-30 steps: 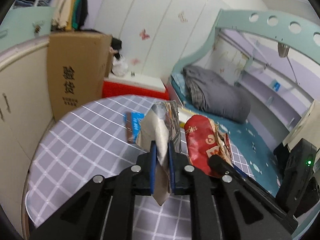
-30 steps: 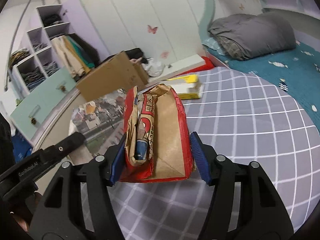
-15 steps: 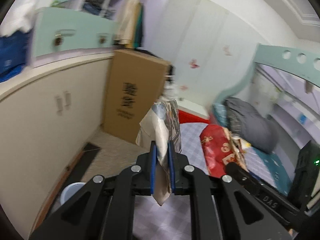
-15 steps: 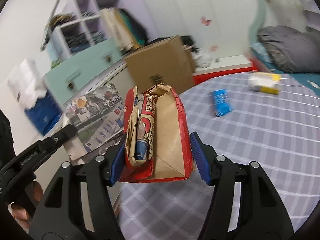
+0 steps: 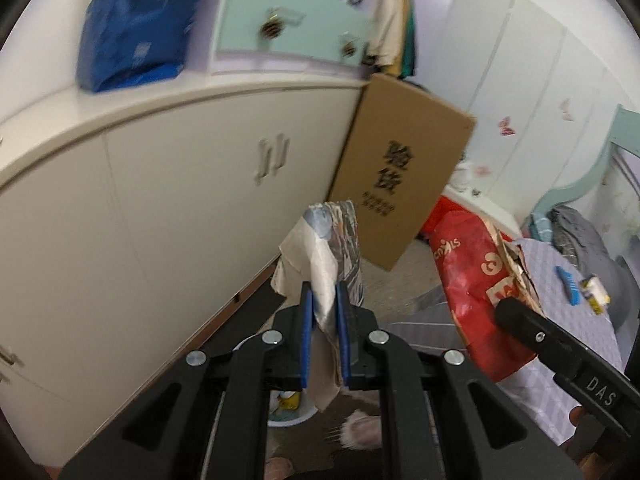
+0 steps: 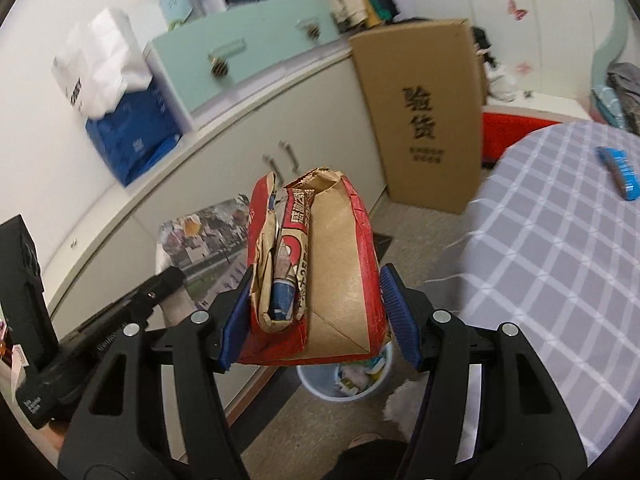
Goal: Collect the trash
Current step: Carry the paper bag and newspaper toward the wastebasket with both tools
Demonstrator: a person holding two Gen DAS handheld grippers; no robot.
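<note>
My left gripper [image 5: 324, 312] is shut on a crumpled printed paper sheet [image 5: 320, 248], held in the air beside the table. The sheet also shows in the right wrist view [image 6: 208, 240]. My right gripper [image 6: 316, 300] is shut on a red and brown paper bag [image 6: 320, 264] with a folded wrapper inside; the bag shows in the left wrist view [image 5: 476, 280]. A light blue trash bin [image 6: 344, 376] stands on the floor below both grippers, partly hidden by the bag; in the left wrist view [image 5: 280, 412] it is mostly hidden behind the gripper. A blue wrapper [image 6: 618, 172] and a yellow-white box [image 5: 596, 292] lie on the checked table [image 6: 560, 260].
White cupboards [image 5: 160, 200] run along the left. A tall cardboard box [image 6: 424, 112] leans against them. A red storage box [image 6: 508, 132] sits behind the table. A furry slipper [image 5: 360, 428] is on the floor by the bin. A bed [image 5: 576, 232] is at the far right.
Both grippers have swung left, away from the table and toward the cupboards, and tilted down. The bin on the floor has come into view. Both holds are unchanged.
</note>
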